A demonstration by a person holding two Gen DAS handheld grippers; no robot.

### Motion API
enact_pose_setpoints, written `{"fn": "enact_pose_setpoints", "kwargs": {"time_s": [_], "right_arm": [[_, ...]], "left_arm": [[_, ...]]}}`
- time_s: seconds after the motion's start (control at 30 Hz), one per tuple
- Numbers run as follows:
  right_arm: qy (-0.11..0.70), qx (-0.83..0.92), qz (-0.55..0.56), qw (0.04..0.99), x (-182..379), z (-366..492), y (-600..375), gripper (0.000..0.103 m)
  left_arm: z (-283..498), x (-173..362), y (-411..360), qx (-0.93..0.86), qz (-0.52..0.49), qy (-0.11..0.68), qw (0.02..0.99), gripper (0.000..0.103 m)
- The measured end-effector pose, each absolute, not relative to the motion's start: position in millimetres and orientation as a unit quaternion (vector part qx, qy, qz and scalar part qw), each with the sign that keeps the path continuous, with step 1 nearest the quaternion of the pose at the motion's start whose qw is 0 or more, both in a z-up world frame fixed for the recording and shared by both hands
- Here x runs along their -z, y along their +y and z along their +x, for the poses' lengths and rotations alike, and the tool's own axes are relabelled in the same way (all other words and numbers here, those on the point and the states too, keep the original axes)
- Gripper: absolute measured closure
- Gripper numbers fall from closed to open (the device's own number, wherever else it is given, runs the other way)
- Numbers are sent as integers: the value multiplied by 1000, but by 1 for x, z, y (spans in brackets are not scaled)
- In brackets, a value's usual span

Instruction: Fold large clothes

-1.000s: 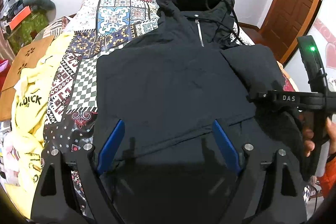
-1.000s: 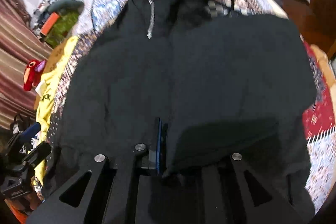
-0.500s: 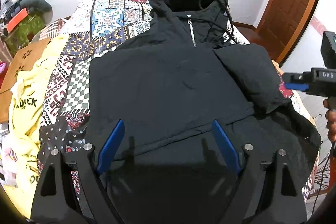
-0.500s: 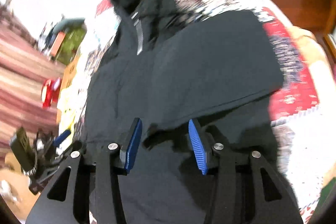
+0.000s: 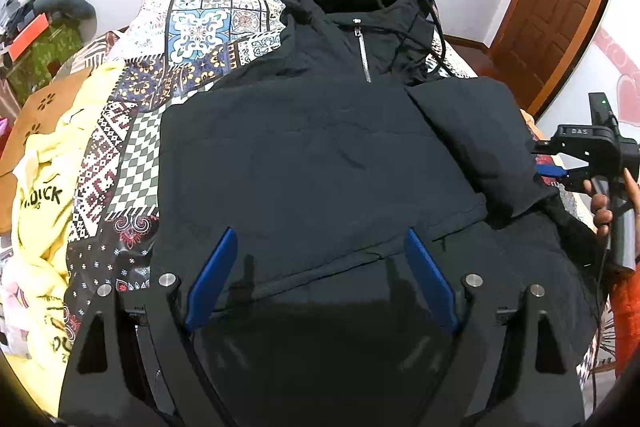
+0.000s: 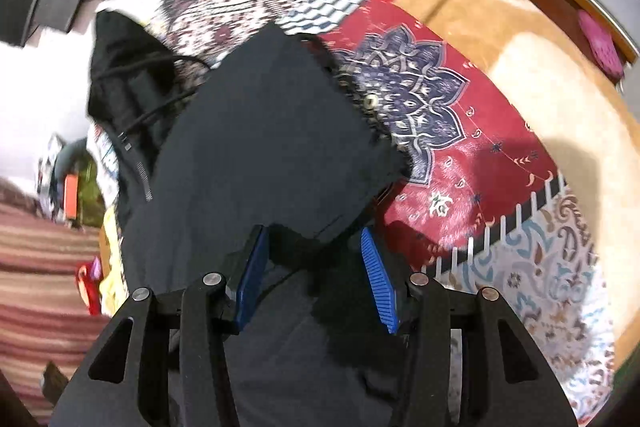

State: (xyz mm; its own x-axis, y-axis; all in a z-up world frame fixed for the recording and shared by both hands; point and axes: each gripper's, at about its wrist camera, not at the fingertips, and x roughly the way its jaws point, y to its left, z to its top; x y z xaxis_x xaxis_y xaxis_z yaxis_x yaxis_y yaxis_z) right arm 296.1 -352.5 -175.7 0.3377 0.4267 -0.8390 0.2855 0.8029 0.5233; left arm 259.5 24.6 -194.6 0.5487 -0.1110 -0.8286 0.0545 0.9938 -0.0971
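Observation:
A black hooded jacket [image 5: 312, 155] lies face up on the patchwork bed, hood at the far end, silver zip at the neck. Its right sleeve [image 5: 480, 139] is folded in over the chest. My left gripper [image 5: 320, 259] is open and empty, hovering over the jacket's lower front. My right gripper [image 6: 312, 251] is open above the folded sleeve's end [image 6: 272, 147] at the jacket's right side. It also shows in the left wrist view [image 5: 560, 171] at the bed's right edge, held by a hand.
A patchwork quilt [image 5: 200, 35] covers the bed. A yellow printed garment [image 5: 44, 187] lies along the bed's left side. A wooden door [image 5: 560, 7] stands at the back right. Shelves with clutter [image 5: 36, 39] stand at the far left. A tan blanket [image 6: 540, 75] lies at the bed's right edge.
My right gripper, shut a second ago, has opened and pulled back to the right, leaving the sleeve folded on the chest. My left gripper stayed open and barely moved.

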Motion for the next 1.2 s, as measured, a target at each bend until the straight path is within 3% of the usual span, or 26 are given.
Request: {"fn": "enact_pose_setpoints", "kwargs": {"time_s": [0.13,0.23,0.37,0.83,1.03,1.2], "right_arm": [[550,-22,316,773,175,300,-358,59],[531,-6,292,796,168,305,-358,81],[505,-19,260,823,147,304,-353,93],[412,-177,157,880,36,291,-244,96],[403,-258,126,869,19,283,-165,97],[438,-325,85,834,39,275,-91,97]], "left_arm": [[262,198,27,44,-32,476,878,18],[262,199,31,41,-36,476,878,18],[259,196,35,34,-32,469,882,18],[238,170,65,23,-47,430,902,18],[224,161,92,3,-62,414,908,18],[213,163,115,-12,-78,416,906,18]]}}
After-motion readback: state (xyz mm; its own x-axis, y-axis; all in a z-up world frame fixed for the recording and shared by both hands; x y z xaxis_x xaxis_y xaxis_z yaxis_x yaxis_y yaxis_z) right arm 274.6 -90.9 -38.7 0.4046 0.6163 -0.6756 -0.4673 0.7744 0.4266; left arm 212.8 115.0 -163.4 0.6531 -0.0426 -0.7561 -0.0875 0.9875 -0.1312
